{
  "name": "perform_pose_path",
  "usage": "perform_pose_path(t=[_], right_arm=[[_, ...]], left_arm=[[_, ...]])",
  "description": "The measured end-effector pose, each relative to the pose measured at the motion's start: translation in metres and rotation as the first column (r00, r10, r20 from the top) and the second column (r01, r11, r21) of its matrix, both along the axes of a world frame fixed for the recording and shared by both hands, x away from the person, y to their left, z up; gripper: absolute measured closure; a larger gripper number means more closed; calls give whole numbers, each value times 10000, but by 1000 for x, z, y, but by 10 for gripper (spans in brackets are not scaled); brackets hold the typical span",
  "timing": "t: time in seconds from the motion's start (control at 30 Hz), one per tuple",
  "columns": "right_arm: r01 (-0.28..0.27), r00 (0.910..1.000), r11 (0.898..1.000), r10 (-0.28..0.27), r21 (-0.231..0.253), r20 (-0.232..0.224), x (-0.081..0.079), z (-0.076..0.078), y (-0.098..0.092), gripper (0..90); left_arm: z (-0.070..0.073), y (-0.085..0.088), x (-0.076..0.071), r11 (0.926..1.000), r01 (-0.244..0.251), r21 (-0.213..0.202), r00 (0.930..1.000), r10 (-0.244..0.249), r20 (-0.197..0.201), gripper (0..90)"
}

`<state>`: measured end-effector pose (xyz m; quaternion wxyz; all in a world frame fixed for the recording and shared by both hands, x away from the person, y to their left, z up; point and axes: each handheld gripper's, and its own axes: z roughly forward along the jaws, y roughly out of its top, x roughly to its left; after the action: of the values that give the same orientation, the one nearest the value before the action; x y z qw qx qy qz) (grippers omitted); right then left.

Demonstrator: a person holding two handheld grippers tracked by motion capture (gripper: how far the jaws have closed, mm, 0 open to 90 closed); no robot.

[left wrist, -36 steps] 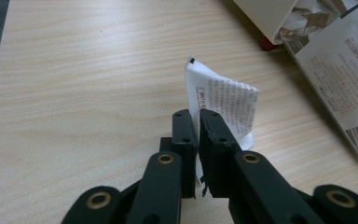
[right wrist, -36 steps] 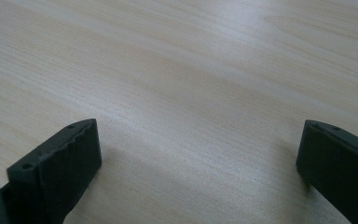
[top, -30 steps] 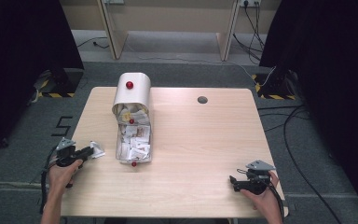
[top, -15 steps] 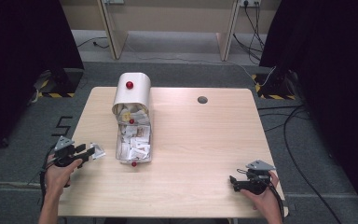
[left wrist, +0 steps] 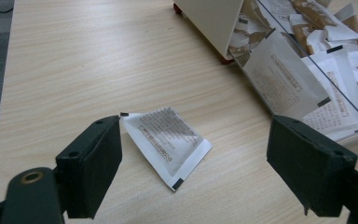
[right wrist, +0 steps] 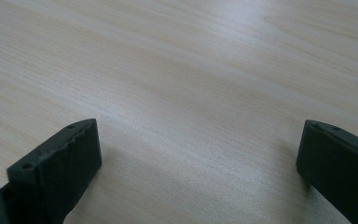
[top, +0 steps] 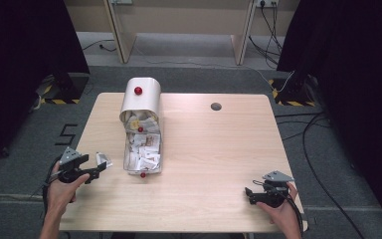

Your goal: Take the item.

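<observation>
A small white printed sachet [left wrist: 170, 140] lies flat on the wooden table [top: 214, 149], just left of the clear tray [top: 129, 164]; from above, the sachet [top: 103, 159] sits right off the left gripper's tips. My left gripper [left wrist: 194, 149] hovers over it, and its jaws have just been opening; they stand wide apart, with the sachet below them and untouched. In the high view the left gripper [top: 98, 173] is at the table's front left. My right gripper [top: 248, 194] rests at the front right, open over bare wood [right wrist: 198, 135].
A cream rounded bin [top: 142, 99] with a red knob lies behind the clear tray [left wrist: 340, 100], which is full of several loose sachets. A dark round grommet [top: 216, 106] sits at the table's far middle. Cables trail on the floor around the table.
The left gripper's jaws have spread apart and let go of the sachet, which now lies on the table. The left hand has lifted and drawn back slightly. The right hand has not moved.
</observation>
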<state>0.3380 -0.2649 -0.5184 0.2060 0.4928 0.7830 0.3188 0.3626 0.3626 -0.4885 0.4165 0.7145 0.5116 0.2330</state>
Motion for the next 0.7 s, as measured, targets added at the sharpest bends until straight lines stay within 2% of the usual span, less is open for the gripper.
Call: perform_pose_path(t=[0.17, 0.27, 0.33, 0.7], right_arm=[[3, 10000, 10000, -3, 0, -1, 0, 0, 0, 7], [-1, 10000, 10000, 1, -3, -1, 0, 0, 0, 7], [3, 10000, 10000, -3, 0, -3, 0, 0, 0, 7], [2, 10000, 10000, -2, 0, -2, 0, 0, 0, 7]], left_arm=[[0, -3, -4, 9999, 72, 83, 10000, -72, -9, 171], [-1, -7, -7, 9996, 283, 85, 9996, -282, -47, 170], [-2, -11, -12, 9987, 413, 282, 9991, -413, -17, 170], [-2, -14, -23, 9981, 477, 393, 9986, -486, 223, 164]])
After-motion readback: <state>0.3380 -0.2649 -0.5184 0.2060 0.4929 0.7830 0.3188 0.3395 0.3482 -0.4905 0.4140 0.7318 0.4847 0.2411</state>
